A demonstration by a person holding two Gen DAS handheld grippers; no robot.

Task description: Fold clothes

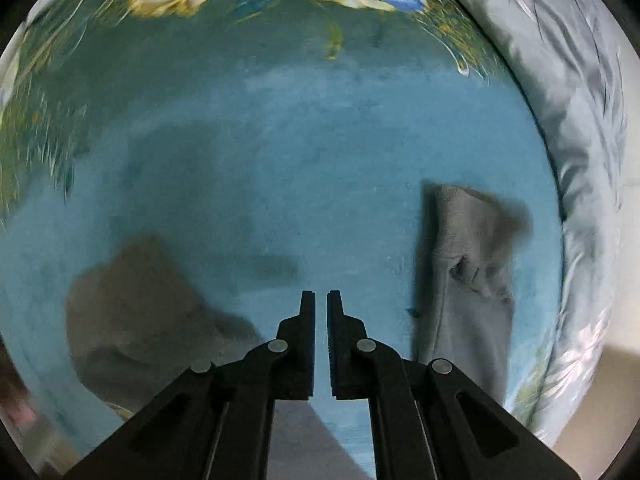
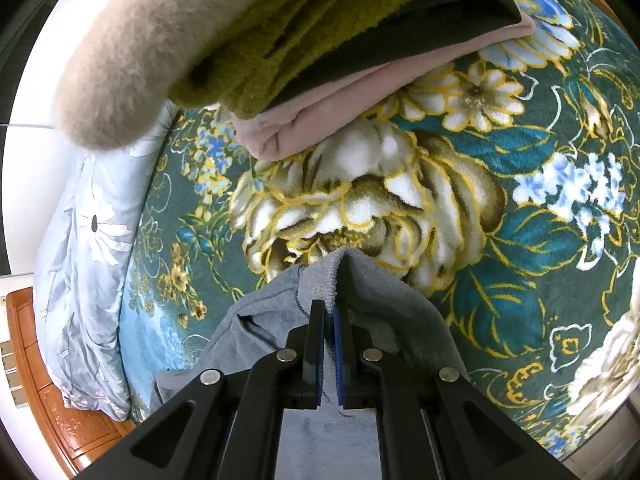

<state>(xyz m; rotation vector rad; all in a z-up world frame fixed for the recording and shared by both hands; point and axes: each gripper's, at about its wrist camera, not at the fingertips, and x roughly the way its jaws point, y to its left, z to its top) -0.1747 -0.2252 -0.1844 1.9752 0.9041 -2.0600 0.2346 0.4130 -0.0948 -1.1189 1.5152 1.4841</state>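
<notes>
Grey garment [image 2: 372, 292] is soft fleece-like knit, bunched and peaked where my right gripper [image 2: 329, 312] pinches a fold of it at lower centre of the right wrist view; fabric drapes down both sides of the jaws and under them, over the floral blanket [image 2: 500, 184]. In the left wrist view a grey piece [image 1: 468, 264] hangs or lies rumpled at right of frame over the plain teal part of the blanket [image 1: 280, 152]; can't tell if it's the same garment. A blurred brown-grey piece [image 1: 132, 312] sits lower left there. No readable brands, labels or text in either view. Left gripper [image 1: 321, 300] points down at the blanket from above, jaws nearly together with a thin gap, nothing between them. Right gripper is tilted toward the blanket, jaws clamped on the grey fold. Upper part of right view: stack of folded clothes [image 2: 360, 40], olive on dark on pink, with a beige fluffy piece [image 2: 132, 52] at upper left. Pale floral quilt [image 2: 88, 240] along the left edge, wooden furniture [image 2: 48, 392] lower left.
</notes>
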